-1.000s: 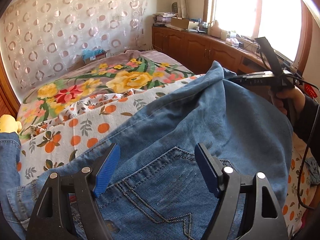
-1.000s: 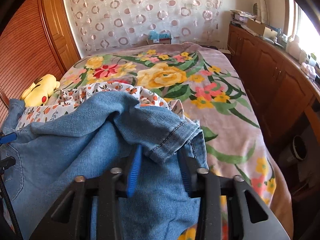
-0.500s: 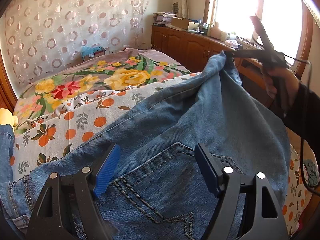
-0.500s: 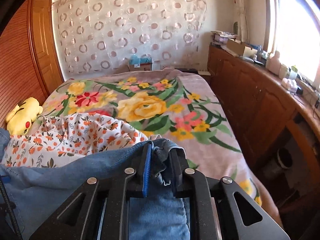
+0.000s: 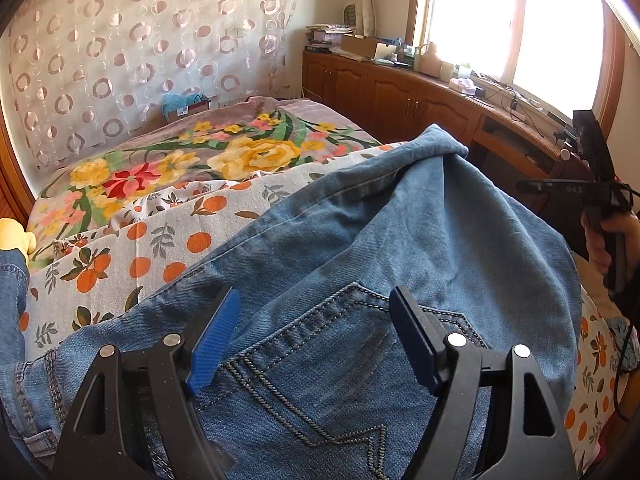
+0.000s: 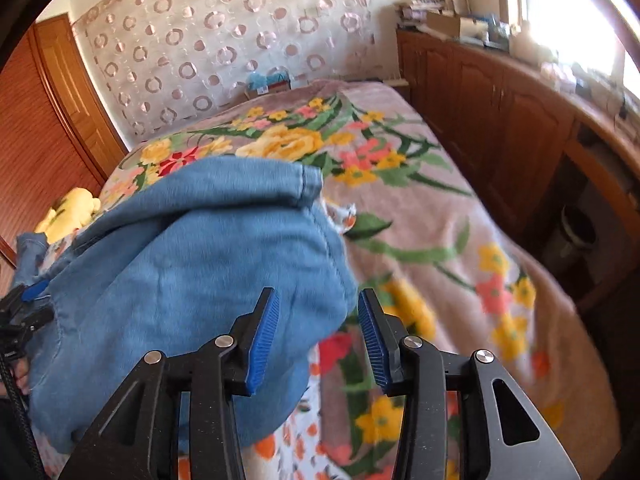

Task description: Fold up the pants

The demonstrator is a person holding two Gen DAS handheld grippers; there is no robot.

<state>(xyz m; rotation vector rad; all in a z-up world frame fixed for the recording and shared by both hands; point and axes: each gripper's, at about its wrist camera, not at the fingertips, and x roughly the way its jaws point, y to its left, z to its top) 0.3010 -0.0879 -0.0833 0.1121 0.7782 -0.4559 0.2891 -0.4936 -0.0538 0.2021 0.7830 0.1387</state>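
The blue jeans (image 5: pixel 360 264) lie on the bed, a leg folded back over the seat with its back pocket (image 5: pixel 340 360). My left gripper (image 5: pixel 316 340) is open just above the pocket, holding nothing. In the right wrist view the jeans (image 6: pixel 192 264) form a rounded heap with the hem (image 6: pixel 308 184) on top. My right gripper (image 6: pixel 316 336) is open at the heap's right edge, and the denim is free of its pads. It also shows in the left wrist view (image 5: pixel 528 186), off to the right.
The bed carries a floral blanket (image 6: pixel 420 216) and an orange-print sheet (image 5: pixel 132 252). A yellow plush toy (image 6: pixel 72 208) lies at the left. Wooden cabinets (image 5: pixel 400 96) with clutter run along the right under the window. A wooden wardrobe (image 6: pixel 44 120) stands at the left.
My right gripper has opened and let go of the jeans hem, which dropped onto the heap. It drew back to the right. My left gripper stays open over the pocket.
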